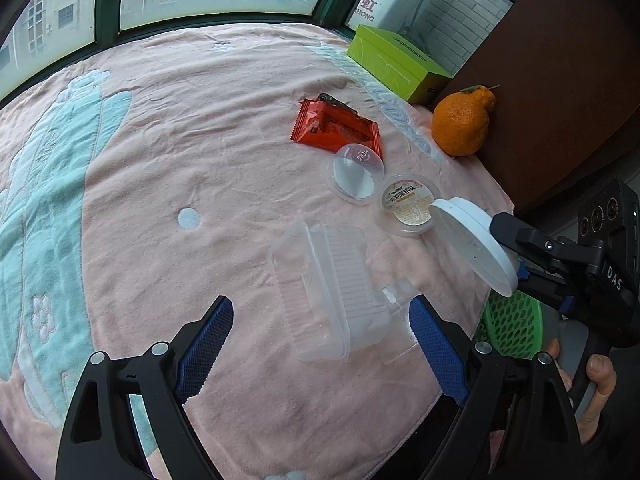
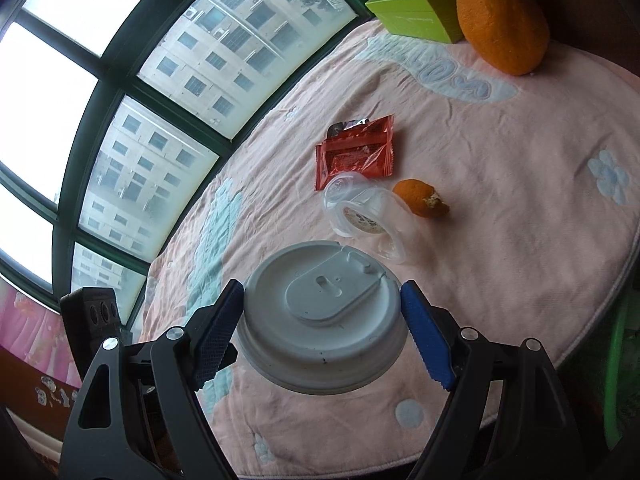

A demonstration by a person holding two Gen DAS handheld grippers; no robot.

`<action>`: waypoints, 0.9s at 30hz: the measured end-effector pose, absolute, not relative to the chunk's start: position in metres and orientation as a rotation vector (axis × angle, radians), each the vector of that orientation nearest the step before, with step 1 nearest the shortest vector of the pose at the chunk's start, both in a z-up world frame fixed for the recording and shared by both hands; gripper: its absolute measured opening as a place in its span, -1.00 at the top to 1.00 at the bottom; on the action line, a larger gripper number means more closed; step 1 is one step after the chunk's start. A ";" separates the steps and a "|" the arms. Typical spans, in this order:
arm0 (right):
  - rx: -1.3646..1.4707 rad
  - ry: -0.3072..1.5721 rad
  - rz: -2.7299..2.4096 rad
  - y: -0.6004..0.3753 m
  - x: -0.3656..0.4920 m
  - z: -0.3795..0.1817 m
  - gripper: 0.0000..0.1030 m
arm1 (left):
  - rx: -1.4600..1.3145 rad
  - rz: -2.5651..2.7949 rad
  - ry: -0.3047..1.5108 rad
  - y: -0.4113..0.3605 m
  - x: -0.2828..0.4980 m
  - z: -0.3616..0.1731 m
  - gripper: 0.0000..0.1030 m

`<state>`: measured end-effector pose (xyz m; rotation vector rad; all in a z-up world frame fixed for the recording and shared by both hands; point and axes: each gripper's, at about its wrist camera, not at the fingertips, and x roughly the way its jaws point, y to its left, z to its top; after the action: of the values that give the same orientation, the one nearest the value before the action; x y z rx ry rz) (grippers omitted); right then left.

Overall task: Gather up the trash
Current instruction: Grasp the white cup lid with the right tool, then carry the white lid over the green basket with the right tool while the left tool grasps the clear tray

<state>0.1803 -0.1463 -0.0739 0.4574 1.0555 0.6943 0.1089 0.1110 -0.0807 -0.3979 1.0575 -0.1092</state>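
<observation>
My right gripper (image 2: 322,314) is shut on a white cup lid (image 2: 320,316) and holds it above the pink cloth; the lid also shows in the left wrist view (image 1: 472,244). My left gripper (image 1: 320,336) is open, its fingers either side of a clear plastic clamshell box (image 1: 328,292) lying on the cloth. Beyond lie a red snack wrapper (image 1: 336,128), a clear jelly cup (image 1: 354,172) and a second cup with a printed seal (image 1: 408,204). A piece of orange peel (image 2: 422,200) lies beside the cups.
A whole orange (image 1: 462,122) and a green box (image 1: 396,62) sit at the table's far right by a brown panel. A green mesh basket (image 1: 512,324) stands below the table's right edge. Windows run along the far side.
</observation>
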 end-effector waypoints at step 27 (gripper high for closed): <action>0.576 0.980 0.512 -0.270 0.144 -0.075 -0.54 | 0.140 -0.425 1.044 -0.004 0.121 -0.075 -0.42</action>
<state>0.1440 -0.2704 -0.0755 0.5755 0.9799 0.5119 0.1206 -0.0042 -0.0750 0.1404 1.0443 -0.4251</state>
